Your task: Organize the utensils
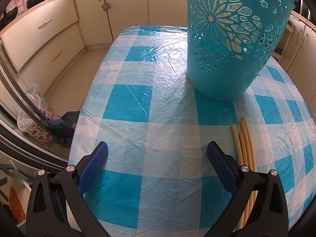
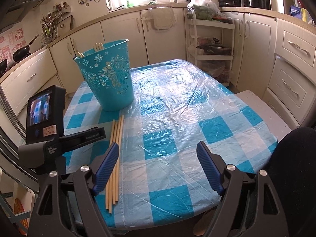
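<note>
Pale wooden chopsticks lie bundled on the checked tablecloth beside my teal openwork basket, handy for loading; my left gripper and right gripper gape empty.

The desk lies bare across its middle and right side, giving wide passage there. On its far left part stands the teal basket, upright, with chopstick ends sticking above its rim. A bundle of chopsticks lies flat from just before the basket's base toward the near edge. The left claw hovers just left of them, spread wide.
</note>
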